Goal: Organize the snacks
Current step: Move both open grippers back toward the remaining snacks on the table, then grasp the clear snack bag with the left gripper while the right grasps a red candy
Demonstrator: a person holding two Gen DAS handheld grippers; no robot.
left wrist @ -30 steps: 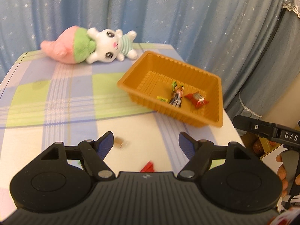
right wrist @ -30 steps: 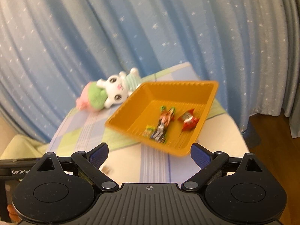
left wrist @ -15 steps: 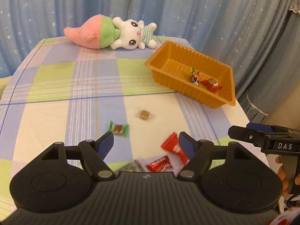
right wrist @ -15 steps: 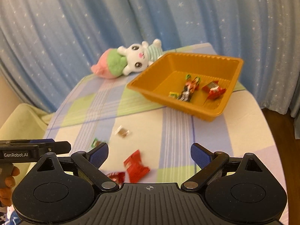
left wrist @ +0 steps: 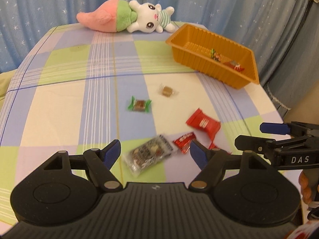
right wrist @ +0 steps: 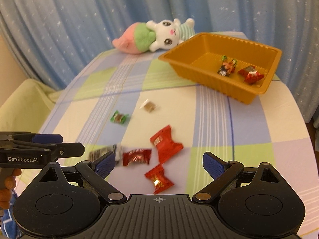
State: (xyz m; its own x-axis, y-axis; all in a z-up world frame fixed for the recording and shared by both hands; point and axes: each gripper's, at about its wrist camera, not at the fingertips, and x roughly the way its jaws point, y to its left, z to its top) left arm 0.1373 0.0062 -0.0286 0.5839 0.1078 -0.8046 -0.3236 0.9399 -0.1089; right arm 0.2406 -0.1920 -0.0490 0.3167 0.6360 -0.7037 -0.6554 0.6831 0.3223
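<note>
Both grippers have tilted down toward the desk since a second ago, so loose snacks that lay mostly below the frame edge then now fill the lower centre of each view.

Left wrist view: the left gripper (left wrist: pixel 155 152) stands wide open, jaws empty and clear of the desk (left wrist: pixel 59 99). A blurred silver-and-dark packet (left wrist: pixel 149 154) lies between the fingertips. A small red wrapper (left wrist: pixel 184 140) lies just right of it, and a larger red packet (left wrist: pixel 203 123) sits above that. A green-ended candy (left wrist: pixel 139 105) and a clear-wrapped brown candy (left wrist: pixel 167 91) lie at frame centre. The orange tray (left wrist: pixel 199 63) occupies the upper right and holds several wrapped snacks. A plush toy (left wrist: pixel 127 17) lies at the top, against the blue curtain (left wrist: pixel 219 4). The right gripper (left wrist: pixel 265 134) enters from the right edge.

Right wrist view: the right gripper (right wrist: pixel 158 162) is also wide open and holds nothing. A red wrapper (right wrist: pixel 158 179) lies between its fingertips, with a second red wrapper (right wrist: pixel 136 156) and the larger red packet (right wrist: pixel 164 143) just above. The orange tray (right wrist: pixel 259 91) sits at upper right. The left gripper (right wrist: pixel 65 145) shows at the left edge, held by a hand (right wrist: pixel 8 185).
</note>
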